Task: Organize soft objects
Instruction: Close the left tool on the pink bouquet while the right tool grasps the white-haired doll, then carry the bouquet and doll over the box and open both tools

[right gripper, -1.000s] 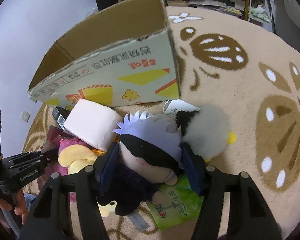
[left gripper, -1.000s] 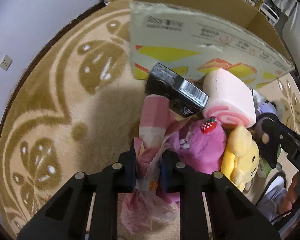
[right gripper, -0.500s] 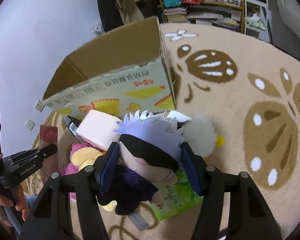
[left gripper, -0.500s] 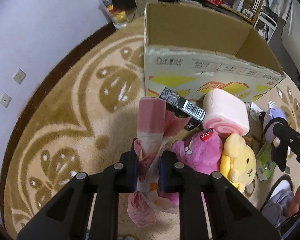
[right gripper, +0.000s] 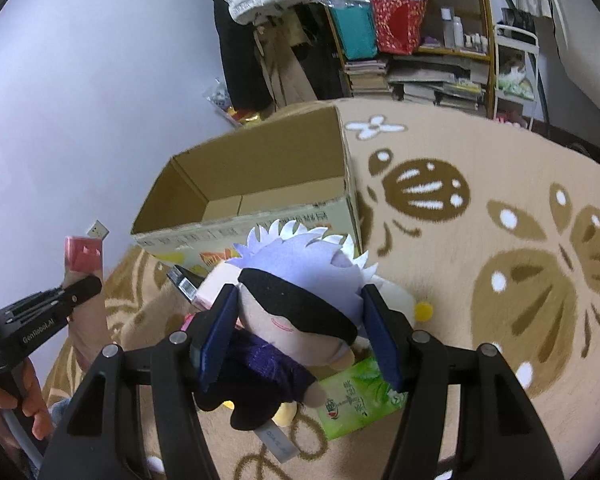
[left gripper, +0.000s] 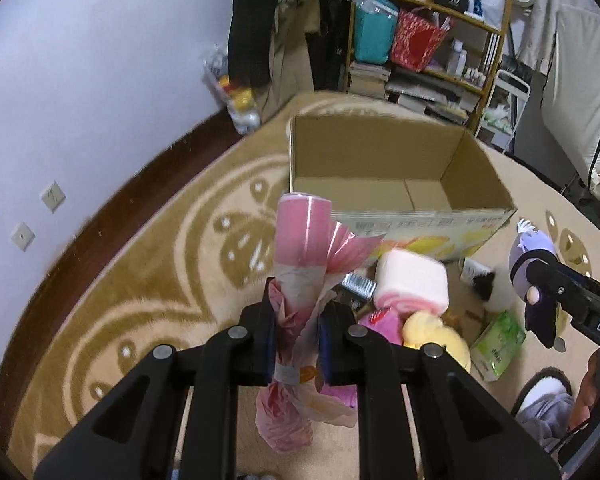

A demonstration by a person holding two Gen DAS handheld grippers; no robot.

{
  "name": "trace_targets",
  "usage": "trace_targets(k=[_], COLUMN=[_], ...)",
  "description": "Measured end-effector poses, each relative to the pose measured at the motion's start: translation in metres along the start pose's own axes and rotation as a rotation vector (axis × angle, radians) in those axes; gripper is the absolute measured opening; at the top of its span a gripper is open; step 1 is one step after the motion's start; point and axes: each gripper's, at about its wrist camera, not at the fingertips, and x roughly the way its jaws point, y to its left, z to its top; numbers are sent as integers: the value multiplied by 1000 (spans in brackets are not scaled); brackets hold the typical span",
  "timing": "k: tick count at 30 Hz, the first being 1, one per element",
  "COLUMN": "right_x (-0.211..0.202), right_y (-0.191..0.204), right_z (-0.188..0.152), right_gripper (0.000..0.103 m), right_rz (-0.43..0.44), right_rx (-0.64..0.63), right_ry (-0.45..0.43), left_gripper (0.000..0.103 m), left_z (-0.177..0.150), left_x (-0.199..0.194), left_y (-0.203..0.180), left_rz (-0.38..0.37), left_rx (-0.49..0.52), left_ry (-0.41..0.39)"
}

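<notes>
Two things are in my grip at once. My left gripper [left gripper: 296, 340] is pinched tight on a pink wrapped bundle [left gripper: 300, 264], whose long axis stands nearly upright, its top end poking above the fingers and its crinkled tail hanging below. My right gripper [right gripper: 300, 336] is clamped on the head of a plush doll [right gripper: 296, 304] with pale purple hair and a black blindfold; the pads press its temples while its dark body dangles under them.

What matters for the coming move is the cardboard box [left gripper: 476, 172]: it sits straight ahead of both grippers and lower down, open top facing up, its long side running across my view. As far as I can see inside, the floor of it is bare. My left gripper looks nearer its left end, my right nearer its right end, so I judge each can go forward without crossing.

Its near wall is the edge to clear. Below me on the rug [left gripper: 148, 280], a pink roll-cake cushion [left gripper: 412, 284], a yellow plush [left gripper: 436, 336] and a green tissue pack [right gripper: 356, 400] lie just in front of that wall.
</notes>
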Motion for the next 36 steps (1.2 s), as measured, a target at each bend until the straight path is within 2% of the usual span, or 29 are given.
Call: trace_targets(k=[6,11,16,20,24,27,31,36], right_x=[-5,-2,2,7,15,22,30,39], right_y=[6,11,17,26,30,30,28,22], right_z=[15,33,50,62,73,79,87,97], right_gripper=[66,66,66,66,66,66,66,66], right_rz=[5,10,13,16,17,13,3,0], right_rx=[-29,-56,-90,-136,-161,-183,-209,-212], right_ry=[-42,-66,-81,-88,-82,-81,-80,-91], left_gripper=[15,15,15,15,15,15,15,15], left_z=[21,39,56,72,85,95,107,114], left_x=[-4,-6,3,17,30,38,43,44], left_y=[-5,-2,-1,1,-4,-8,-16,-19], left_rz=[1,5,23,1,10,-17,-1,-21], left_rx=[34,20,25,14,9,17,47,50], left_ry=[-60,-103,-121,-115,-131,-139,-170,-193])
